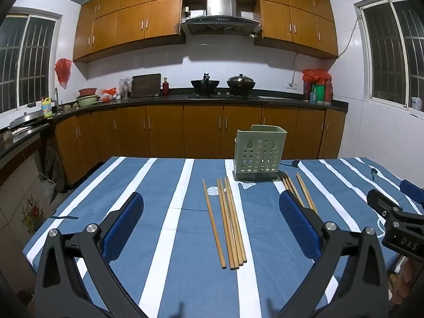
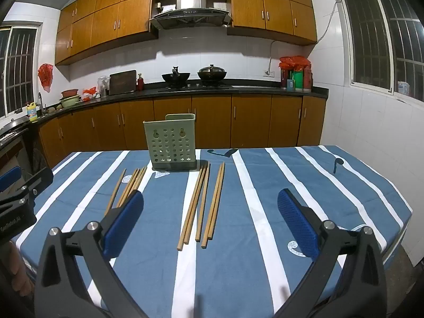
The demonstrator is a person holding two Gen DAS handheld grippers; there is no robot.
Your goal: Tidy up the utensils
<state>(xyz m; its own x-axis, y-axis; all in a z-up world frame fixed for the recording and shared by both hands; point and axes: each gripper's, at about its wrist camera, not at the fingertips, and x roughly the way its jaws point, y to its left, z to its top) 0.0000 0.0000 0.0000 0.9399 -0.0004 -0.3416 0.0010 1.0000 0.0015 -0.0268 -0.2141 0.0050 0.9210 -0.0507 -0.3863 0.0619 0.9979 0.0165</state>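
The left hand-held gripper [image 1: 211, 218] is hovering with its jaws wide apart and empty, a bunch of thin, light brown wooden chopsticks [image 1: 228, 221] lying on the blue-and-white striped table [image 1: 164, 198] straight ahead between its fingers. The right hand-held gripper [image 2: 210, 218], equally spread and empty, is facing a second bunch [image 2: 202, 204]. Beyond both is standing the pale green perforated plastic holder [image 2: 171, 147]. These sticks look light, stiff and prone to rolling, so pinching mid-length seems wisest. Only the right view is showing the second bunch whole; the left finger is hiding part of it.

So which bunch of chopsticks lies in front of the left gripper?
The bunch left of the green holder: chopsticks lying between the open left gripper fingers; the other bunch sits right of the holder.
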